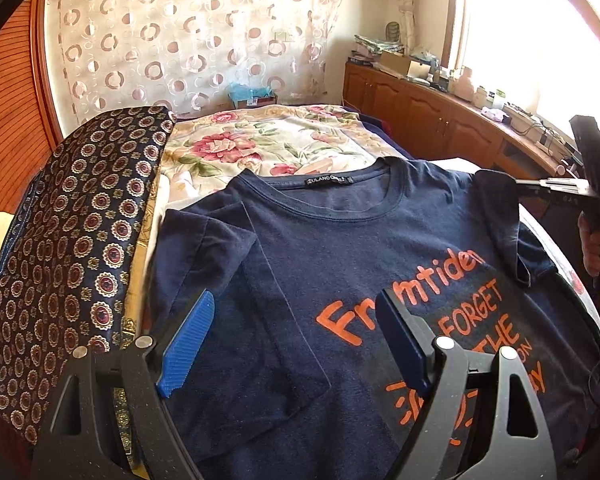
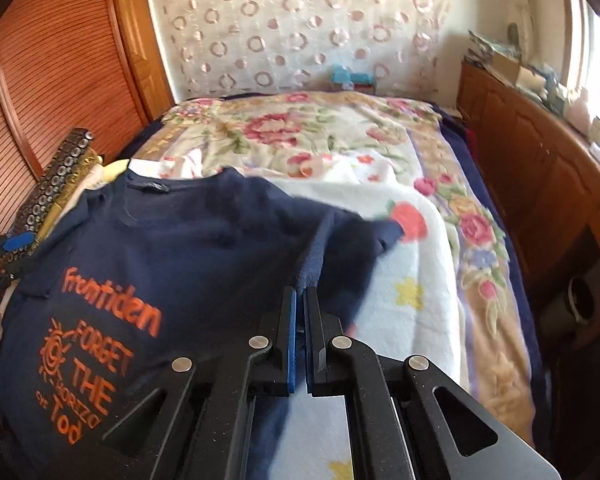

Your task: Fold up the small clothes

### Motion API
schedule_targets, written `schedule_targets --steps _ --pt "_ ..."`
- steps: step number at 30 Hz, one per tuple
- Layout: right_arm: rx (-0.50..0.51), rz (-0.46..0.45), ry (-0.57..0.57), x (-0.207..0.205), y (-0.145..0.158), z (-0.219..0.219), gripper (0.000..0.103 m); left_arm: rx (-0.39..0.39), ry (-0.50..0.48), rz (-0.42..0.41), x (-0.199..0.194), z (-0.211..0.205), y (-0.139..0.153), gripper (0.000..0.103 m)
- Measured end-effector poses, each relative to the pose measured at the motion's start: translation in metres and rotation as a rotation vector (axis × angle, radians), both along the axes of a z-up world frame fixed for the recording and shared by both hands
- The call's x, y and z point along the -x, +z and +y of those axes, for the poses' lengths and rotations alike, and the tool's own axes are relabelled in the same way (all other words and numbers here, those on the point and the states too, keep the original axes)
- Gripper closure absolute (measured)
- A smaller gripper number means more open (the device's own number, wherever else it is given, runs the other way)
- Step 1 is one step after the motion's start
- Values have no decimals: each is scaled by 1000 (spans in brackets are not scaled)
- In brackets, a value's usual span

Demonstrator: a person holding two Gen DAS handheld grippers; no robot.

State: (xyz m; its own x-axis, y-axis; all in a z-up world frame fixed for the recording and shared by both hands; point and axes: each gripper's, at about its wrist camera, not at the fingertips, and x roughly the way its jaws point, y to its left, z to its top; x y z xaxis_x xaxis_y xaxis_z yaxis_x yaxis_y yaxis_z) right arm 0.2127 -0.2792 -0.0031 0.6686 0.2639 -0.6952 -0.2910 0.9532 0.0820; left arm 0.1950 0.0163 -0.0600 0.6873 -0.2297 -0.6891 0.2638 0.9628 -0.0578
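Observation:
A navy T-shirt (image 1: 340, 240) with orange lettering lies face up on the bed; it also shows in the right wrist view (image 2: 188, 240). Its left sleeve and side are folded inward over the body. My left gripper (image 1: 296, 344) is open and empty, its blue pads (image 1: 188, 340) hovering just above the shirt's lower left part. My right gripper (image 2: 300, 300) is shut on the shirt's right sleeve (image 2: 340, 240), lifting it off the blanket. In the left wrist view the right gripper (image 1: 516, 182) holds that sleeve raised at the far right.
A floral blanket (image 2: 300, 140) covers the bed. A patterned dark cushion (image 1: 72, 260) lies along the shirt's left side. A wooden cabinet (image 1: 420, 108) with clutter runs along the right under the window. A wooden slatted door (image 2: 60, 80) stands at the left.

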Motion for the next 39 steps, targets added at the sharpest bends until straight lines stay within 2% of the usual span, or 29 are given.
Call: schedule_targets --steps 6,13,14,15,17,21,23,27,28,30,33,39 --pt "14 -41 117 -15 15 40 100 -3 13 -7 2 5 4 19" --pt "27 -43 215 -45 9 82 100 -6 40 -9 2 13 6 19" --pt "34 -43 220 -53 7 80 93 -9 43 -7 1 14 5 19" --pt "43 -37 211 -58 3 76 83 -12 45 -6 0 15 5 19" --pt "33 -19 195 -62 0 69 70 -15 56 0 -3 18 5 19" --pt "38 -11 113 -63 0 50 68 -6 65 4 -9 22 9 19" --pt "36 -2 111 -52 0 44 68 -15 64 -4 -12 23 11 19" --pt "107 -10 70 -40 -10 37 67 -23 63 -25 -18 29 16 20" --pt "106 -1 58 -41 -14 33 65 -25 60 -27 -21 32 16 21" --pt "104 19 28 -44 -22 28 58 -33 56 -16 -30 37 16 29" --pt "150 23 -29 -52 -35 23 58 -63 55 1 -43 42 16 39" --pt "129 25 -58 -59 -44 27 56 -109 20 77 -74 35 10 55"
